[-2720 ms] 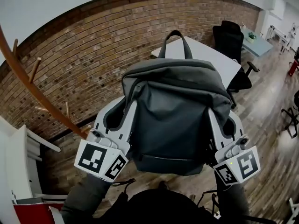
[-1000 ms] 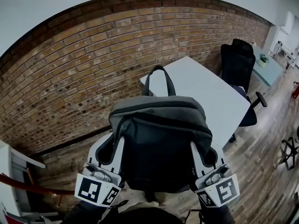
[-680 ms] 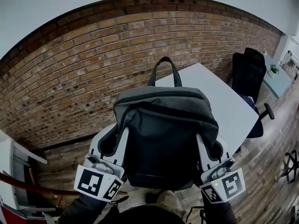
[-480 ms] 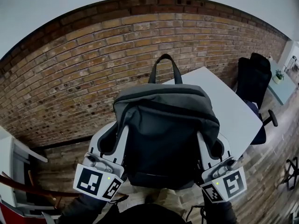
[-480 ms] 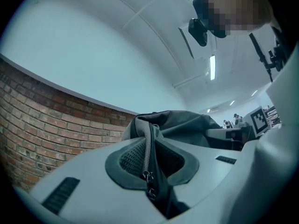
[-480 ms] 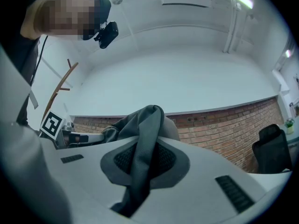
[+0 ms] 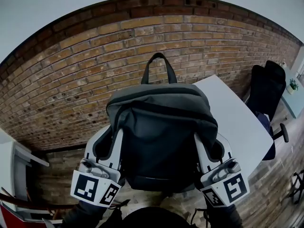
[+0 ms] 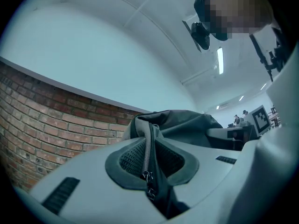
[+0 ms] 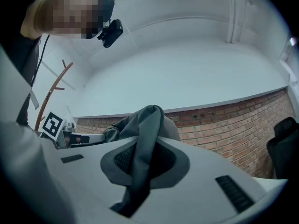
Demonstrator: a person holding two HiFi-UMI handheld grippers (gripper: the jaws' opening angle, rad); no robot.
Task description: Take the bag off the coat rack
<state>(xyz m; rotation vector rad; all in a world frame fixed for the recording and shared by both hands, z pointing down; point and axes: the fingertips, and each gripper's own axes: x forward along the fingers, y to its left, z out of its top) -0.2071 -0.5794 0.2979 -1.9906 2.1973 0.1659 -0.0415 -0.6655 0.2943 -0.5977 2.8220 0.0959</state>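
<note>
My left claw (image 8: 150,171) pinches the bag (image 7: 161,127) at its zippered side seam. My right claw (image 9: 140,167) is clamped on a fold of fabric at the other side. The bag hangs in the air between them, well apart from the coat rack (image 9: 50,93), with the white desk (image 7: 237,122) beyond. It looks soft and slumping, probably light. The top handle (image 7: 156,68) would give a surer hold.

The right gripper (image 9: 142,164) clamps a grey fold of the bag (image 9: 148,120). A brick wall (image 9: 233,120) stands behind, a coat rack (image 9: 50,92) at left.
</note>
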